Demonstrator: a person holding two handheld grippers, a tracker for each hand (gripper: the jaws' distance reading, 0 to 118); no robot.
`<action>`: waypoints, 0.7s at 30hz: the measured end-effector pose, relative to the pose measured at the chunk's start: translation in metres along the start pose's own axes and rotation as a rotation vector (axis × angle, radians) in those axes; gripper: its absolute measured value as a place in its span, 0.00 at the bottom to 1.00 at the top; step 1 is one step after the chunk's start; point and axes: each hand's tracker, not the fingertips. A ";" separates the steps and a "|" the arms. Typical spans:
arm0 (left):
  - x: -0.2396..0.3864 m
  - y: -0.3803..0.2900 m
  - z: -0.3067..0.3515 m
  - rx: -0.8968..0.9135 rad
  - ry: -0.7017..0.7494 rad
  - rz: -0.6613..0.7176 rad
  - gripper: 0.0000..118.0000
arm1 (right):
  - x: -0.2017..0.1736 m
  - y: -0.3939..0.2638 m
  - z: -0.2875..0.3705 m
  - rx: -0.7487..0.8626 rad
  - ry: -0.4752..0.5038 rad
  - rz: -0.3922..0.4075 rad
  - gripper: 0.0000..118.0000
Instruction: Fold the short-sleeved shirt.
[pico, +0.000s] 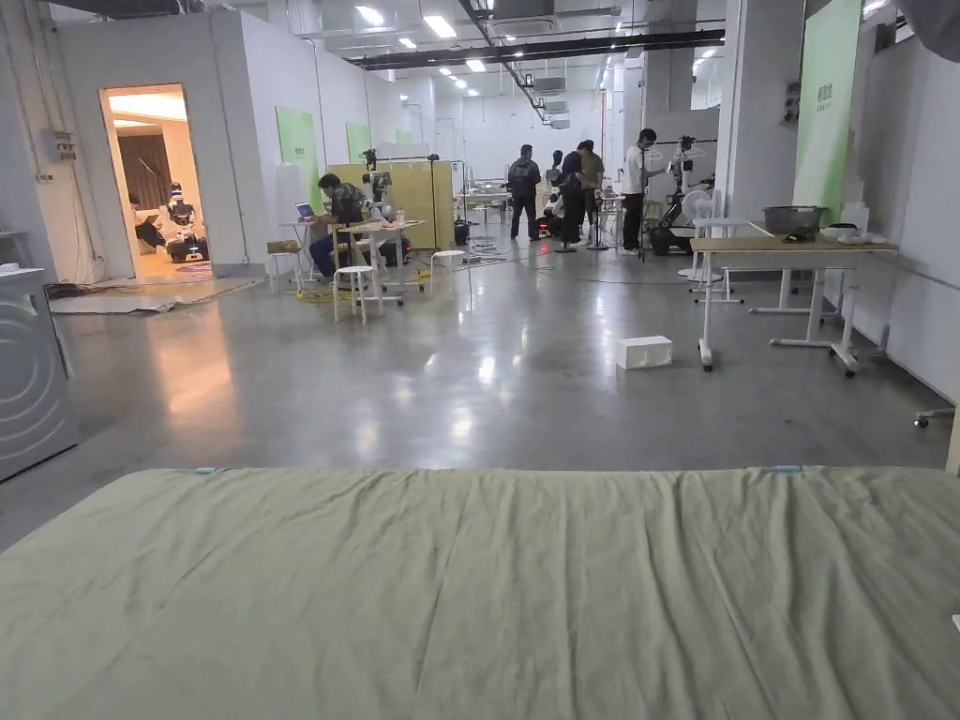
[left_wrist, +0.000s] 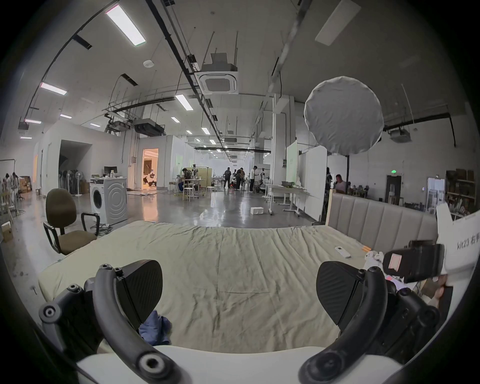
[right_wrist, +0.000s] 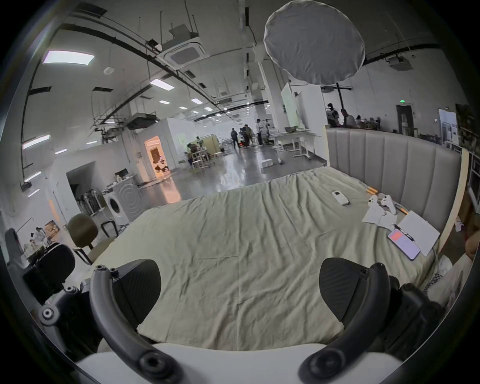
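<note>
The left gripper (left_wrist: 239, 291) hangs above the near edge of the bed, jaws spread wide with nothing between them. The right gripper (right_wrist: 239, 288) is likewise spread wide and empty over the same edge; in the left gripper view it also shows at the right border, beside a white card.

The bed (pico: 469, 600) carries a wrinkled pale green sheet, and a padded grey headboard (right_wrist: 389, 166) runs along its right side. Off its left side stand a brown chair (left_wrist: 62, 223) and a washer (left_wrist: 109, 202). A round grey diffuser (left_wrist: 342, 114) hangs on a stand past the headboard. Near the headboard lie white paper (right_wrist: 420, 231), a phone (right_wrist: 404, 244), white controllers (right_wrist: 381, 204) and a remote (right_wrist: 340, 197).

A crumpled blue cloth (left_wrist: 155, 327), perhaps the shirt, lies on the near edge of the bed, just behind the left gripper's left jaw.
</note>
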 end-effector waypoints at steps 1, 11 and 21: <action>0.000 0.001 0.000 0.001 0.000 -0.004 0.99 | 0.000 0.000 0.000 -0.013 0.015 -0.015 1.00; 0.003 -0.001 0.002 -0.007 -0.006 -0.021 0.99 | -0.002 0.002 -0.001 0.009 -0.031 -0.006 1.00; 0.002 -0.002 0.001 -0.013 -0.003 -0.024 0.99 | -0.016 -0.006 -0.003 0.058 -0.163 0.088 1.00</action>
